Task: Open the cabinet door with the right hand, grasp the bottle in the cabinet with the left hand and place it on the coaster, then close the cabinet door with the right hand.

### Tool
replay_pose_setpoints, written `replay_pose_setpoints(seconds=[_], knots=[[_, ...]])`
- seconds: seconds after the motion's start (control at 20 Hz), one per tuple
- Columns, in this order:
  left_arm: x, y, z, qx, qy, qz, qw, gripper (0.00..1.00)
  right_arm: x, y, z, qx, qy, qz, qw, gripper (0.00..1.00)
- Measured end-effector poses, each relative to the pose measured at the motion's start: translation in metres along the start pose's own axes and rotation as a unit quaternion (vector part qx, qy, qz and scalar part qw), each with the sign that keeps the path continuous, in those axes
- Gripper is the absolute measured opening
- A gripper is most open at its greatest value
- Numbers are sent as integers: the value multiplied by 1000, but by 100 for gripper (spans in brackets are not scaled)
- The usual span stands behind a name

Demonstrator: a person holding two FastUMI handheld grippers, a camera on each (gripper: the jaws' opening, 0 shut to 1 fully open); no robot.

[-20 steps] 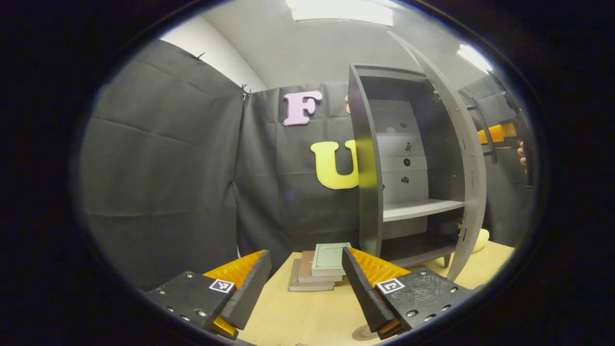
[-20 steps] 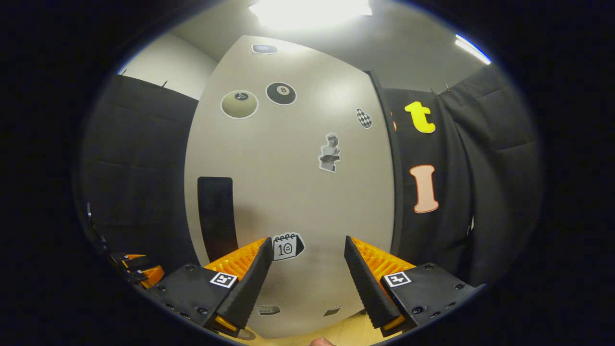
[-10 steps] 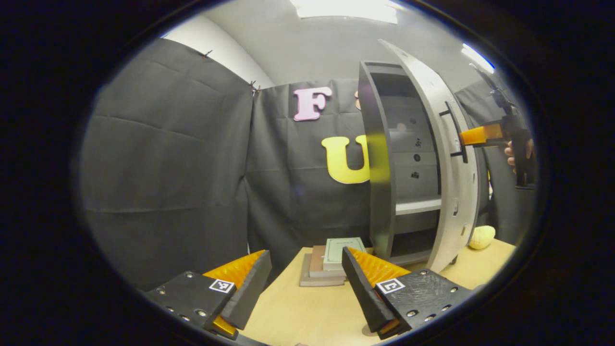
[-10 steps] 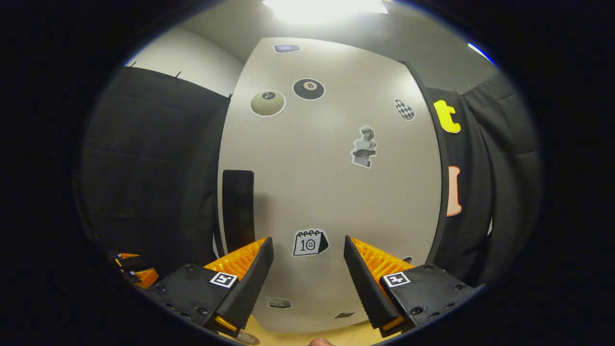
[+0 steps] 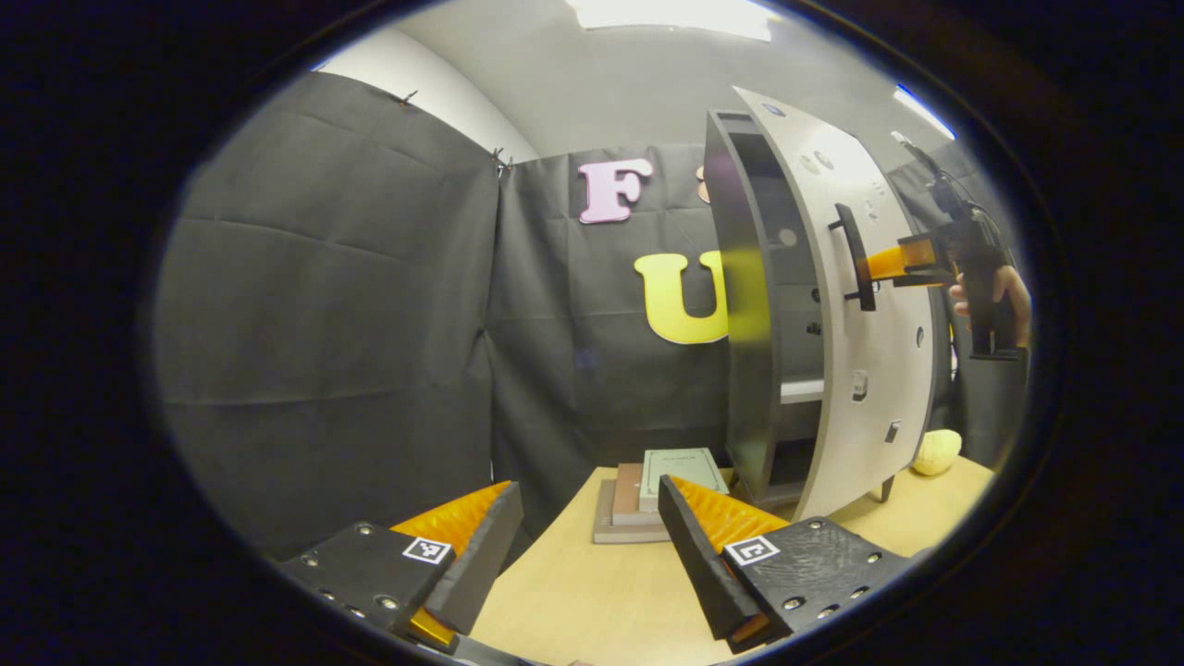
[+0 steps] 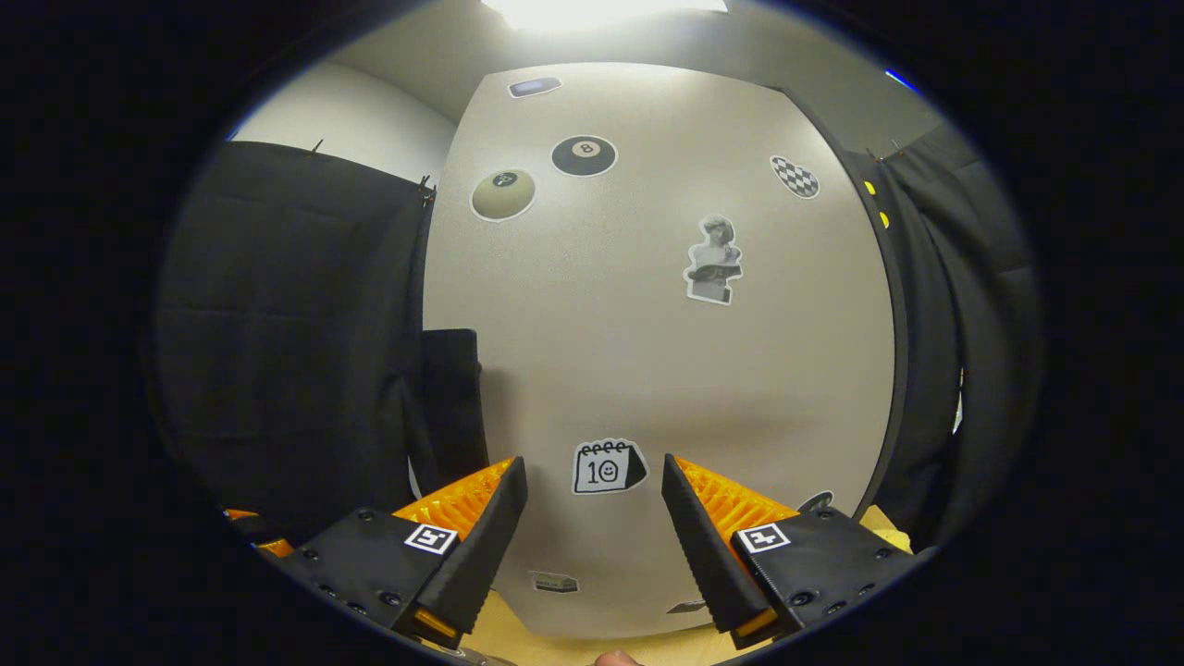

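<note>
Left gripper view: left tool [image 5: 587, 555] spread wide and empty, low over a pale wooden tabletop [image 5: 592, 601]. Just past its fingertips, a small stack of books [image 5: 652, 495] lying flat near the tabletop's far edge. To the right of the books, a tall grey cabinet [image 5: 745, 305] standing on the tabletop, with its pale cabinet door [image 5: 869, 370] most of the way shut, leaving only a narrow gap. Through that gap, a sliver of shelf [image 5: 800, 390] visible; interior otherwise too dark and narrow to make out. Bottle and coaster not identifiable here. On the door's outer face, a dark vertical handle [image 5: 856, 257]. Farther off at the right, the right tool [image 5: 879, 264] held in a hand [image 5: 994, 296], tips close beside the handle; contact impossible to judge. Beside the cabinet's foot, a pale yellow rounded object [image 5: 936, 451] resting on the tabletop.

Right gripper view: right tool [image 6: 592, 541] also spread wide, holding nothing, pointed squarely at the door [image 6: 647, 370] close ahead. Door face dotted with stickers: two billiard balls [image 6: 583, 155] near the top, a checkered patch, a bust figure [image 6: 714, 261], and a small calendar sticker [image 6: 606, 466] sitting between the two fingers. Handle [image 6: 453, 407] at the door's left edge, seen as a dark vertical bar.
</note>
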State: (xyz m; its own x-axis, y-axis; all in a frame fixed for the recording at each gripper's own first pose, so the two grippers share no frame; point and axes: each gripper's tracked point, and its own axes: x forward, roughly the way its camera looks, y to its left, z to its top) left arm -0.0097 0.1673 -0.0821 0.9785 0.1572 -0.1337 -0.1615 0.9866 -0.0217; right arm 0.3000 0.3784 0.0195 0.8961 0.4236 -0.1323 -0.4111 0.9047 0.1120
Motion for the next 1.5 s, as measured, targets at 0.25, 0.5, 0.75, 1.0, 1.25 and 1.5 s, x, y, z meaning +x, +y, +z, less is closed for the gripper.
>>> replay_pose_setpoints(seconds=[0.25,0.5,0.75,1.0,1.25,1.5], knots=[[11,-3,8,-6,1,-5,1000,89,7,2,1,7,7,-10,1000,91],[22,-14,40,-13,-5,-10,1000,91,-40,-9,10,-8,-7,-16,1000,91],[11,-42,66,-5,-16,-3,1000,89,-110,-42,11,-17,-10,-28,999,95],[-1,-90,100,0,-37,-16,999,89,-180,-97,17,-4,-18,-55,998,95],[-23,-162,128,13,-51,-52,997,91,-243,-163,11,0,-18,-104,994,95],[-47,-223,143,21,-64,-79,995,89,-291,-215,-6,-7,-10,-135,991,92]])
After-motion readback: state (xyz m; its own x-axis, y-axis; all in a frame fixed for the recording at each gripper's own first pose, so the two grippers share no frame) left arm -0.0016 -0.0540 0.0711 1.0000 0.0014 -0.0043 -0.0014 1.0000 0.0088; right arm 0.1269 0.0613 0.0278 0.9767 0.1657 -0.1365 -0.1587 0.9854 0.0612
